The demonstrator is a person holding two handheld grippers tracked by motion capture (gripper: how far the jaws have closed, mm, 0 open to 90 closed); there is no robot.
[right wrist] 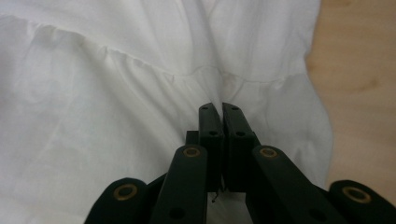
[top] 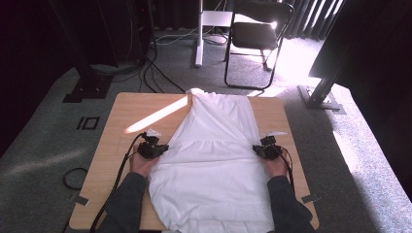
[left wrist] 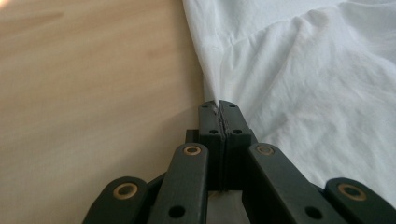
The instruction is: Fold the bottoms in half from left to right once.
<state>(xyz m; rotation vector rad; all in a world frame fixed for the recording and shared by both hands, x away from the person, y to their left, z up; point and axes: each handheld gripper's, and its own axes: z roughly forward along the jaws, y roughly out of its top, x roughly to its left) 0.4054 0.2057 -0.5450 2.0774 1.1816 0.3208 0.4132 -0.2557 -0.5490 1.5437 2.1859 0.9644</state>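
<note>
black folding chair (top: 257,36) | white pole (top: 198,34) | floor cables (top: 150,73)

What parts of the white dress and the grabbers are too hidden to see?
- White dress: its near hem is cut off by the high view's bottom edge.
- Left gripper: whether cloth sits between the shut jaws is hidden by the jaws themselves.
- Right gripper: the cloth under its jaws is covered.

No readable text — no labels, no signs.
</note>
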